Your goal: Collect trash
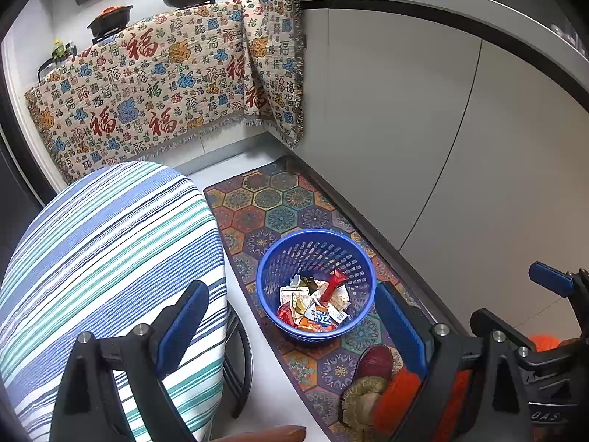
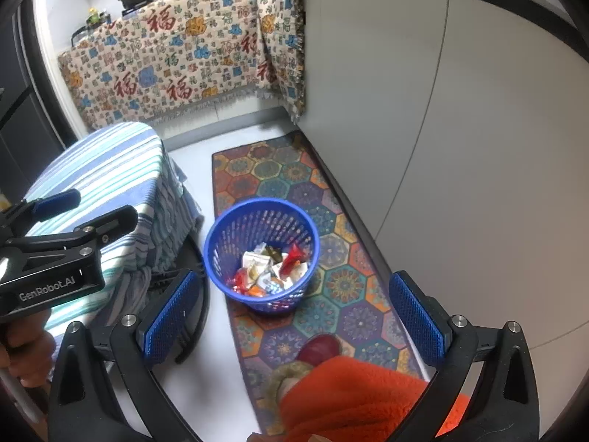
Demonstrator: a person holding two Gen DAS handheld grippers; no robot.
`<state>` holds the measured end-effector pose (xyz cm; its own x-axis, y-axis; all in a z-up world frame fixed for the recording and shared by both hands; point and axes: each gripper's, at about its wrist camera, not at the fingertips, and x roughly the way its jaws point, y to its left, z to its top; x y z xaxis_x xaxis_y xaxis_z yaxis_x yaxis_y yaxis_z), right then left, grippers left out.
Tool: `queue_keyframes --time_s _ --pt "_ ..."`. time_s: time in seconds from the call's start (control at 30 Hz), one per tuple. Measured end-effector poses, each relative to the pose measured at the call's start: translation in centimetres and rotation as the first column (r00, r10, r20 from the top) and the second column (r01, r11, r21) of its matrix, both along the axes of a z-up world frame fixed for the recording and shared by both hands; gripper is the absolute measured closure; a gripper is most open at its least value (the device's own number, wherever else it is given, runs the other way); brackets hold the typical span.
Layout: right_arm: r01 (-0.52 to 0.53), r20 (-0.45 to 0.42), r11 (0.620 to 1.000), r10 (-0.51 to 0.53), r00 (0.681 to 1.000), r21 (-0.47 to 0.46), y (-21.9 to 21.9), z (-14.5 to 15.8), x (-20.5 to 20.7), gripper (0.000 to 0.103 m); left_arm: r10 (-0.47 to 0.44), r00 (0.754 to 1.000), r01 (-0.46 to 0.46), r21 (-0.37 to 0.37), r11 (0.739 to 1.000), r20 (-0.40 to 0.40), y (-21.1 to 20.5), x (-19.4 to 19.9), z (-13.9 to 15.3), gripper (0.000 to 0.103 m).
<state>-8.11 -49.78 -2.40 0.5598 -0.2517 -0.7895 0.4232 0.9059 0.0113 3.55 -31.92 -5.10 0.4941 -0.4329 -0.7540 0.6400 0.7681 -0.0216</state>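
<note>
A blue perforated plastic basket [image 1: 274, 254] stands on the patterned floor mat and holds several crumpled snack wrappers [image 1: 316, 302]. It also shows in the right wrist view [image 2: 221, 235] with the wrappers [image 2: 272, 269] inside. My left gripper [image 1: 291, 316] is open and empty, held above the basket, its fingers either side of it in view. My right gripper [image 2: 294, 313] is open and empty, also above and just short of the basket. The left gripper's body shows at the left of the right wrist view [image 2: 55, 254].
A table with a striped blue cloth [image 1: 110, 243] stands left of the basket. White cabinet fronts [image 1: 423, 129] run along the right. A patterned cloth [image 1: 165, 84] hangs over the far counter with pans on top. The person's slippered foot [image 1: 371, 364] and orange trouser leg [image 2: 360, 397] are on the hexagon mat [image 2: 353, 316].
</note>
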Motion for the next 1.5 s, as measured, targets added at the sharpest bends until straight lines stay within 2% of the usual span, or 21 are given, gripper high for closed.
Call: queue_keyframes --time_s 1.5 --pt "0.007 -0.015 1.000 -0.007 1.000 0.017 0.89 -0.28 0.41 0.000 0.014 1.000 -0.014 0.014 1.000 -0.021 0.16 0.70 -0.42 0.010"
